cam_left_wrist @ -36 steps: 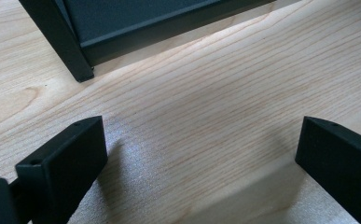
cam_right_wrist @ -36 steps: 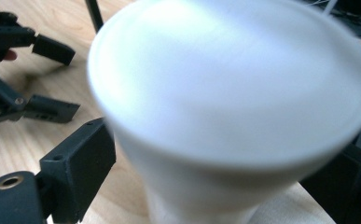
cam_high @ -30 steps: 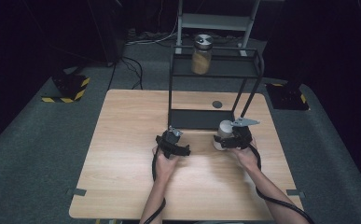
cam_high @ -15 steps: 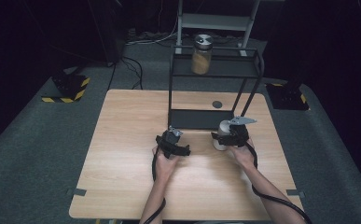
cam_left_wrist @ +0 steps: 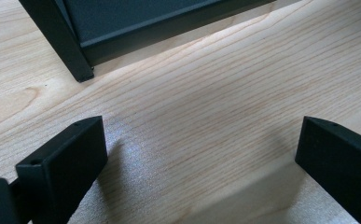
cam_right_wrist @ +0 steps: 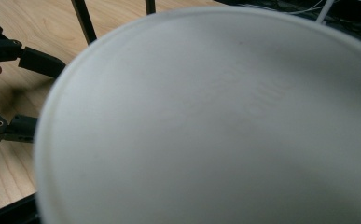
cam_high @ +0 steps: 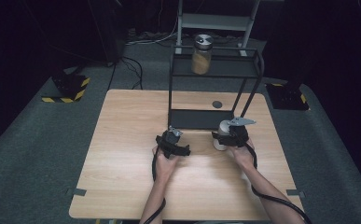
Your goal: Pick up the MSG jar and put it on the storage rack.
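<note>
The right claw (cam_high: 225,136) pinches the white, smooth-walled cylindrical container (cam_high: 221,135); its jaws have just been closing onto it. The container stands on the light wooden table (cam_high: 122,186), at 3 o'clock from the left claw (cam_high: 173,140) and just in front of the black metal two-tier rack (cam_high: 215,119). The left claw is spread, with bare table between its jaws (cam_left_wrist: 201,140), near the rack's front left post (cam_left_wrist: 64,46).

To perform the step well, keep the grip square on the container wall, lift it straight up, and hold it upright. Keep the left claw apart from the lift path.

The container is matt white, with a rounded rim and no visible label (cam_right_wrist: 206,121). At 12 o'clock, on the rack's upper shelf, stands a glass jar with a metal lid and yellowish contents (cam_high: 201,54).
</note>
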